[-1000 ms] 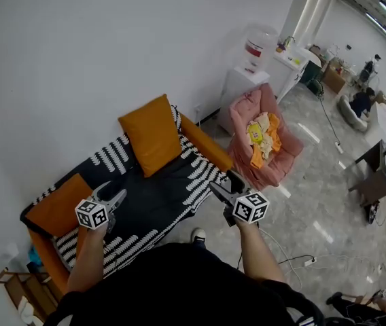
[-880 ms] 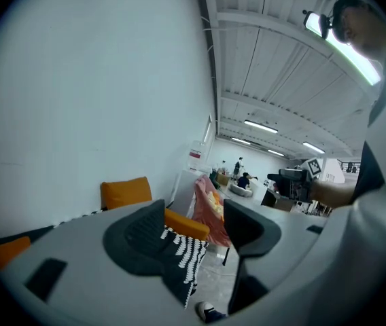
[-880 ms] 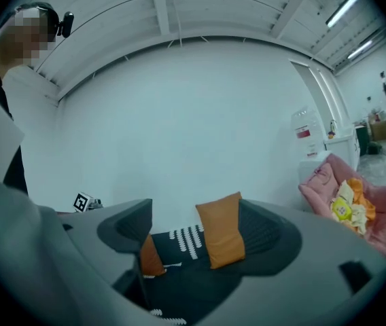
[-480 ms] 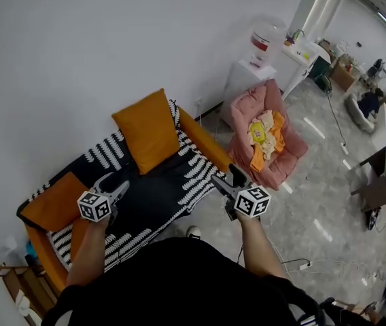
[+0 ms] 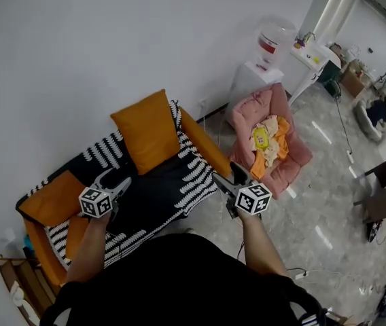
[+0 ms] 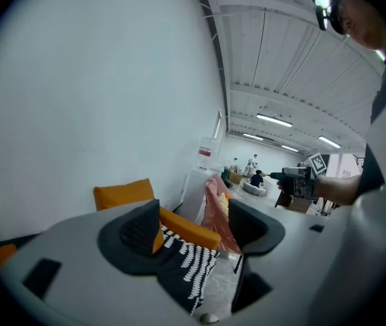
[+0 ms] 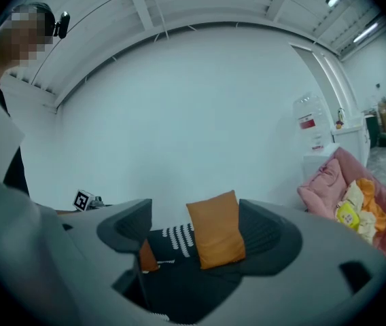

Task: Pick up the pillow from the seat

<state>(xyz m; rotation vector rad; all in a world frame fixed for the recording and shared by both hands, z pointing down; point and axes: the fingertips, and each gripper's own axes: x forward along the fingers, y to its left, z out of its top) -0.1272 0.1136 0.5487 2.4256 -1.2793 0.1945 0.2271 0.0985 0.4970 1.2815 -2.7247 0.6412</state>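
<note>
Holding nothing, right tool (image 5: 227, 174) gapes, left tool (image 5: 116, 180) just opening; pink chair (image 5: 295, 151) holds clothes (image 5: 269, 140).

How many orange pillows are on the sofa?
2. The upright pillow leans against the wall at the middle of the sofa; the flat pillow lies at its left end in the head view. None seems hidden.

Looks like soft matt cloth on the orange pillow (image 5: 151, 131) at ten o'clock in the head view; matt woven cloth too on the black-and-white throw (image 5: 179, 178) under it; plush pink fabric on the armchair (image 5: 257, 111) at two o'clock; glossy, reflective pale tile on the floor (image 5: 329, 202) at four o'clock; smooth matt paint on the wall (image 5: 77, 39); matt grey plastic on the left gripper (image 6: 194, 224) and right gripper (image 7: 194, 228).
</note>
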